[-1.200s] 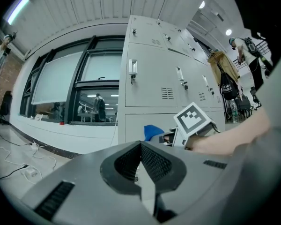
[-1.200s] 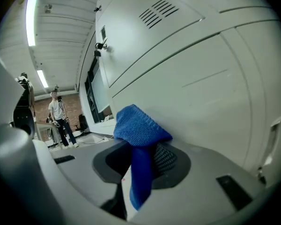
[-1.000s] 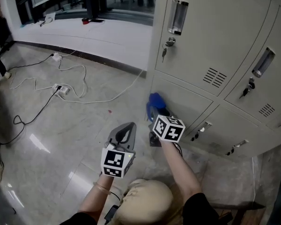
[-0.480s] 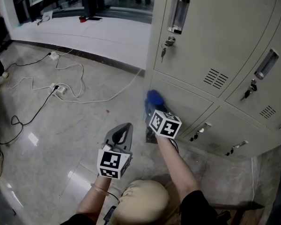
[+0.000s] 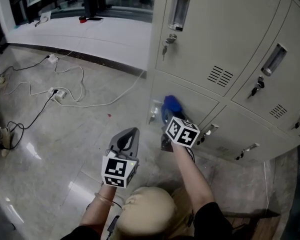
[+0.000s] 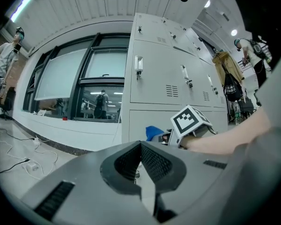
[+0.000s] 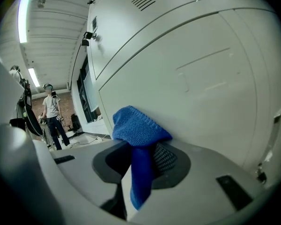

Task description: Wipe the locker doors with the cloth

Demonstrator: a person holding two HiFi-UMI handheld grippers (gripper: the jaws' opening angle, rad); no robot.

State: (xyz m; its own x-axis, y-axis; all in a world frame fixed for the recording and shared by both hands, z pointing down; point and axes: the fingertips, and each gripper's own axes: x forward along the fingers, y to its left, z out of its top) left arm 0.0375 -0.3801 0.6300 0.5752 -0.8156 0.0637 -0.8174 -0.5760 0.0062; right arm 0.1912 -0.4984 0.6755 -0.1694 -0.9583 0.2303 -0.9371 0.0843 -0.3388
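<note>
A blue cloth is pressed against the lower grey locker door, near that door's left side. My right gripper is shut on it. In the right gripper view the cloth bunches out of the right gripper and touches the door. My left gripper hangs over the floor, to the left of the right one and apart from the lockers. Its jaws meet at the tips with nothing between them, as the left gripper view shows, where the cloth sits ahead.
Upper locker doors carry handles and keys. White cables and a power strip lie on the grey floor at the left. A white ledge runs under the windows. A person stands far off. My knee is below.
The right gripper has slid the cloth rightward along the lower door, away from the locker's left edge. The left gripper has stayed low beside it, still shut.
</note>
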